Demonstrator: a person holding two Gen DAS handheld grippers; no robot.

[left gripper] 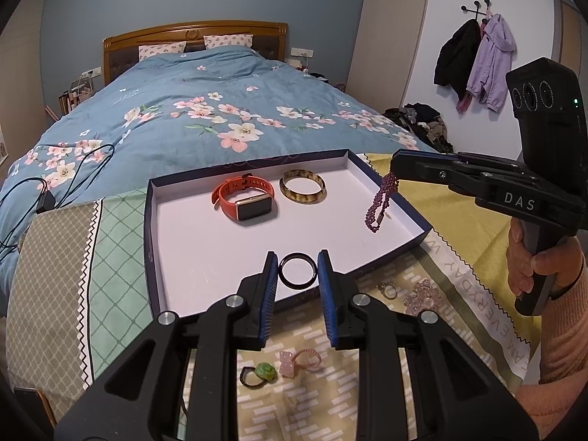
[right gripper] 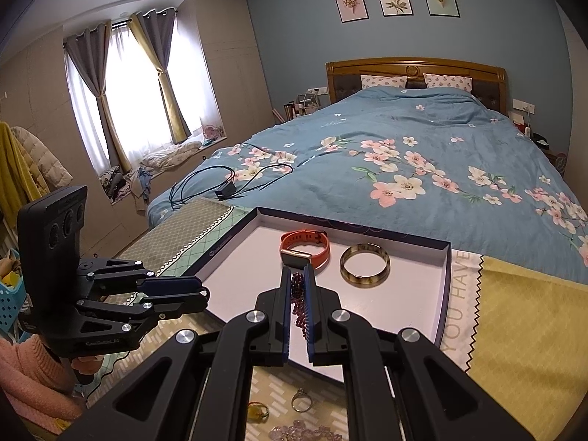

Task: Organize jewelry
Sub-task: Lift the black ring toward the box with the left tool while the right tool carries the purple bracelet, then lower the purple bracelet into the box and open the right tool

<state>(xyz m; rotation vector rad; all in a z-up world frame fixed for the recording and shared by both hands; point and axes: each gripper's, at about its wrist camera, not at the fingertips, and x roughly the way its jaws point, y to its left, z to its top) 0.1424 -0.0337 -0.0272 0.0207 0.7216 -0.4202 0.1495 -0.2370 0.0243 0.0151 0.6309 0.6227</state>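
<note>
A shallow blue box tray (left gripper: 191, 242) with a white floor lies on a patterned cloth at the foot of the bed. In it sit an orange smartwatch (left gripper: 244, 198) and a tortoiseshell bangle (left gripper: 302, 191). My left gripper (left gripper: 297, 257) is shut on a black ring bangle (left gripper: 297, 271), held over the tray's near edge. My right gripper (left gripper: 393, 164) is shut on a purple bead bracelet (left gripper: 382, 202), which dangles over the tray's right side. In the right wrist view the beads (right gripper: 297, 301) show between the right gripper (right gripper: 298, 270) pads, with the smartwatch (right gripper: 305, 250) and bangle (right gripper: 364, 264) beyond.
On the cloth in front of the tray lie a green stone ring (left gripper: 265, 372), a pink hair tie (left gripper: 301, 362), a small metal ring (left gripper: 387, 289) and a clear crystal bracelet (left gripper: 422, 296). A black cable (left gripper: 47, 198) lies on the blue floral duvet (left gripper: 220, 110).
</note>
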